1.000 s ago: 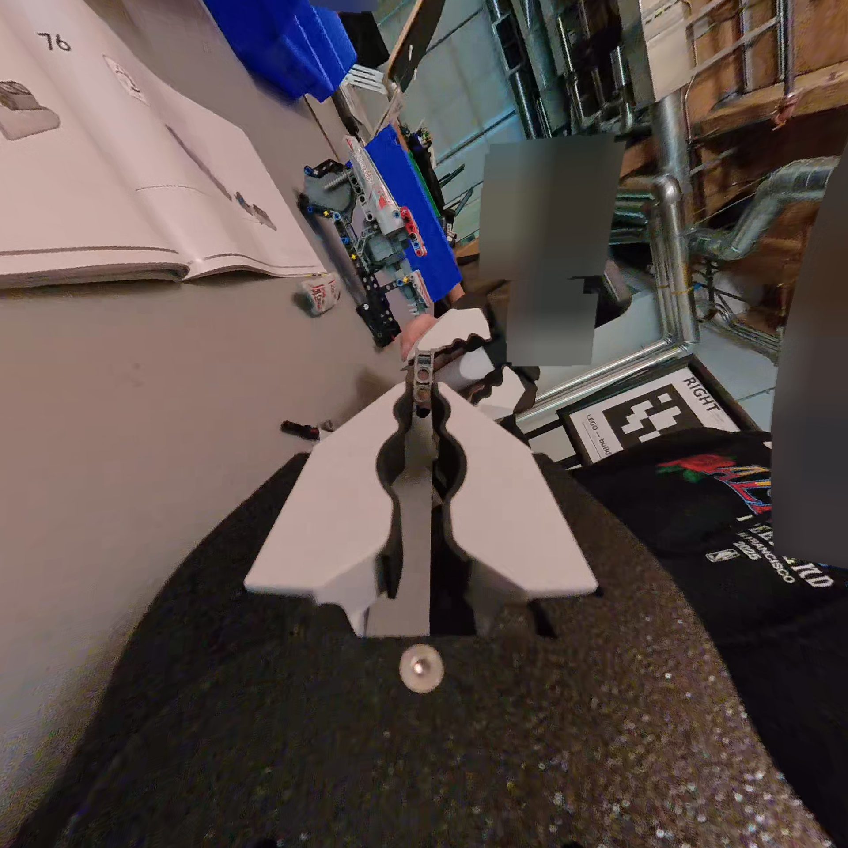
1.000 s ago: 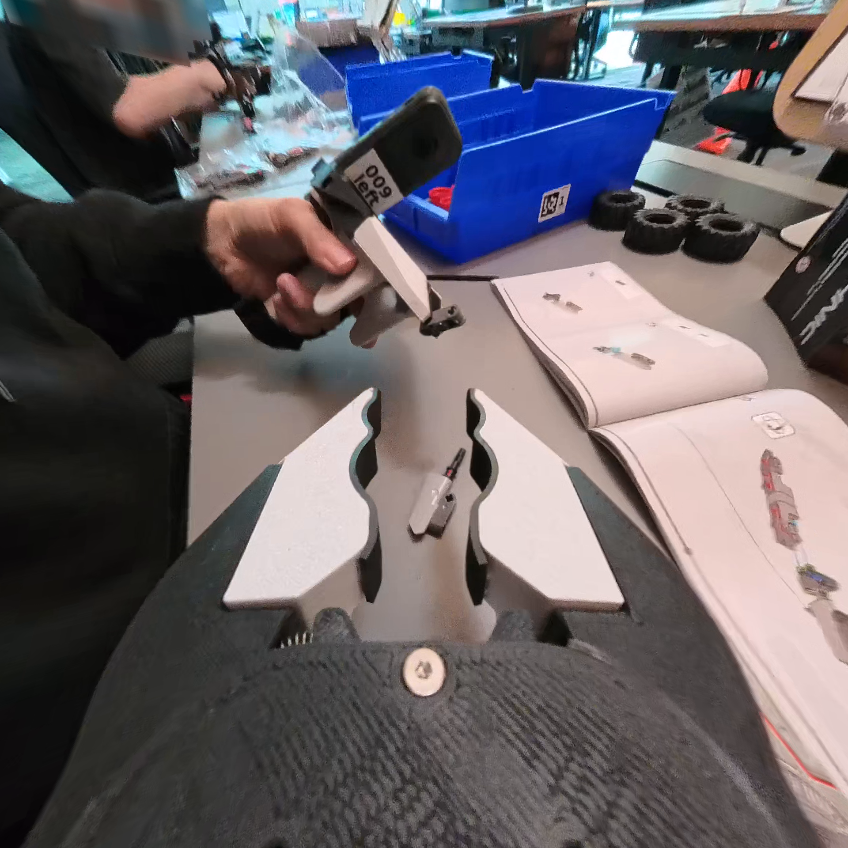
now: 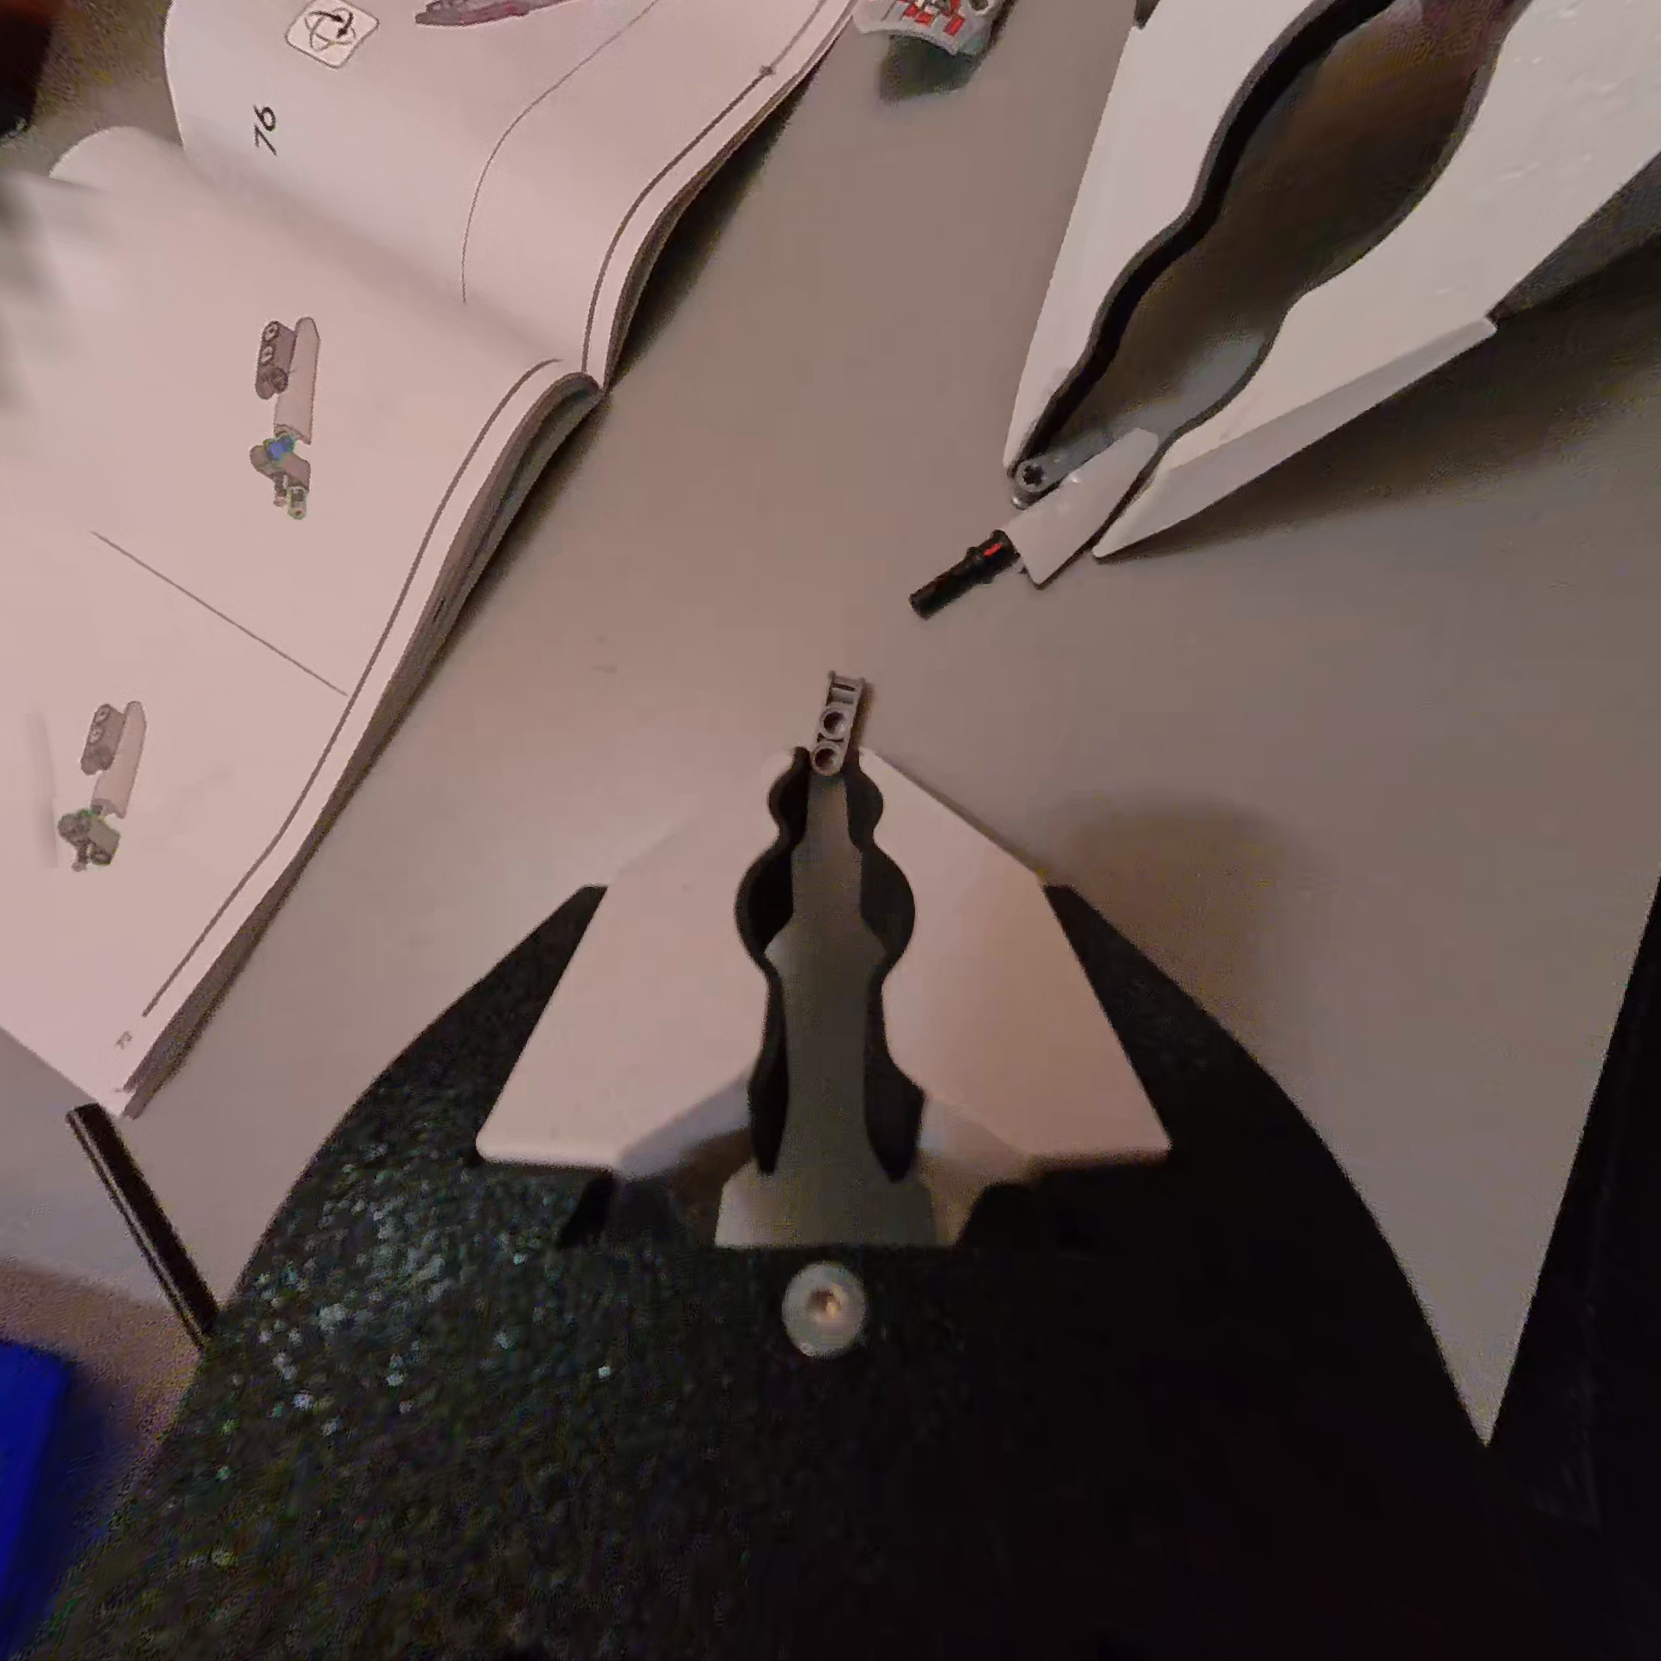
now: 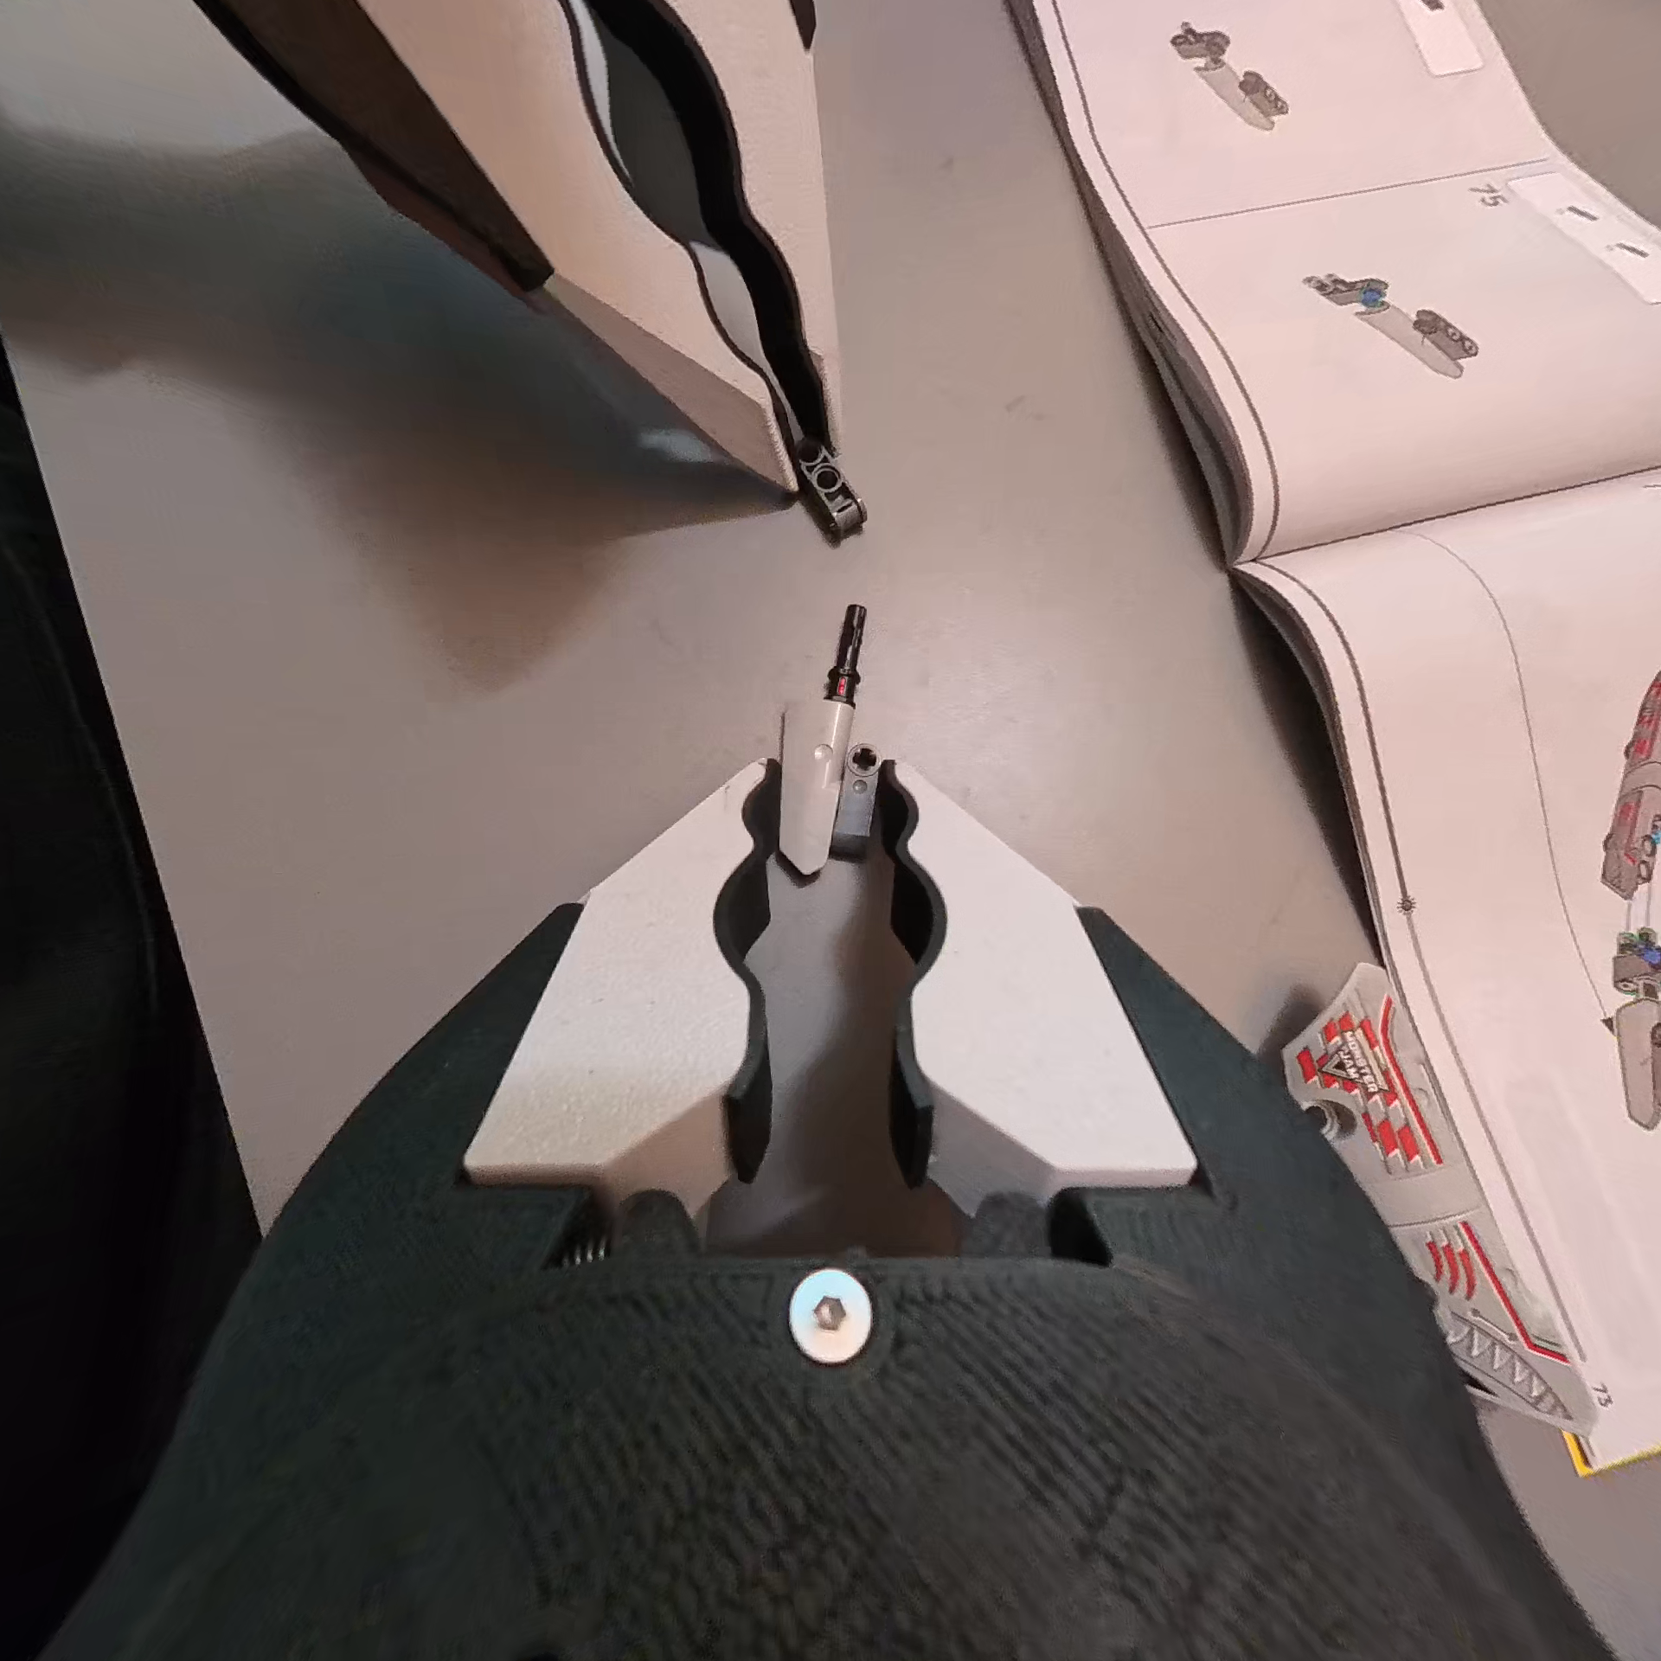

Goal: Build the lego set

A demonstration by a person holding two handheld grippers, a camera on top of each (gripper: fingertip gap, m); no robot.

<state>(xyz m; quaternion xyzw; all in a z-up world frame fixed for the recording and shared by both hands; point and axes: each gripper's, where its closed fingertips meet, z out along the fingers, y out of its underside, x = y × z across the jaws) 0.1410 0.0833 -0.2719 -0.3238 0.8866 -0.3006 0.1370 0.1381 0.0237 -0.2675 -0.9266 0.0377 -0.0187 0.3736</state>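
My left gripper (image 3: 831, 764) is shut on a small dark grey connector with round holes (image 3: 836, 719) and holds it just above the grey table. It also shows in the right wrist view (image 4: 813, 467), with the connector (image 4: 831, 490) at its tips. My right gripper (image 4: 822, 764) is shut on a light grey curved panel piece (image 4: 813, 782) that has a dark grey block and a black pin (image 4: 845, 652) sticking out forward. In the left wrist view the right gripper (image 3: 1070, 503) points down-left with the panel (image 3: 1074, 512) and pin (image 3: 957, 575). The two held pieces face each other, a short gap apart.
An open instruction booklet (image 3: 297, 431) lies on the table to the left in the left wrist view and to the right in the right wrist view (image 4: 1402, 297). A grey stickered panel with red marks (image 4: 1384, 1150) lies on the booklet's near corner. A blue bin corner (image 3: 27, 1483) shows low left.
My right gripper has closed on the panel piece that lay between its open fingers and lifted it. My left gripper has swung down over the table toward it, still holding the connector.
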